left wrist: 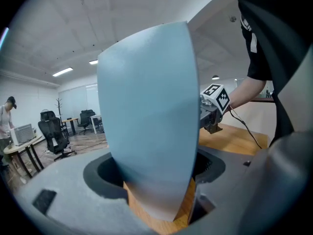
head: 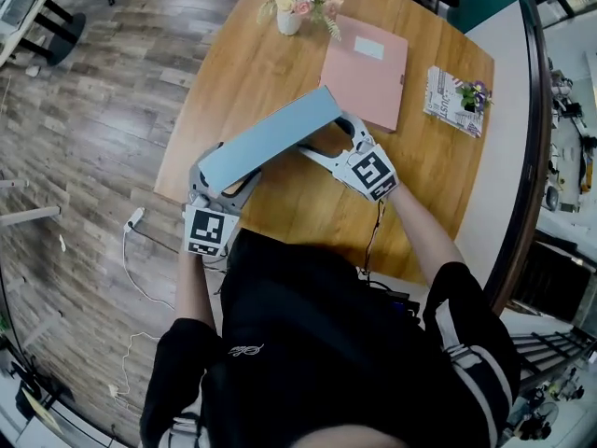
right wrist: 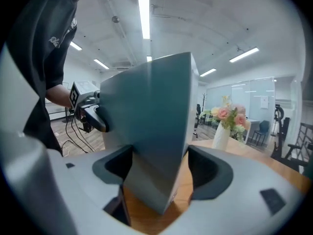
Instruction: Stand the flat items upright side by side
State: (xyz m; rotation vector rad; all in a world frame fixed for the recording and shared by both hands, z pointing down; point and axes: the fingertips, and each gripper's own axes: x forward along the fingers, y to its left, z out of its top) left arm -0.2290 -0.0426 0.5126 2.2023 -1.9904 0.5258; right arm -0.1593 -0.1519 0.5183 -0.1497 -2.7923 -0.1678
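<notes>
Black-shirted person holds a blue folder [head: 270, 136] by its ends with two grippers.
Left gripper [head: 222, 187] has its jaws spread wide and clamped on the folder's near end. The folder slants over the wooden tabletop [head: 280, 208] to the right gripper [head: 334, 140], whose jaws pinch its far end. Beyond lie a pink folder [head: 366, 71] and, rightmost, a patterned book [head: 454, 101], both flat.

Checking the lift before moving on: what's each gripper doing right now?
Left gripper: closed on one end of the blue box file.
Right gripper: closed on its other end.
</notes>
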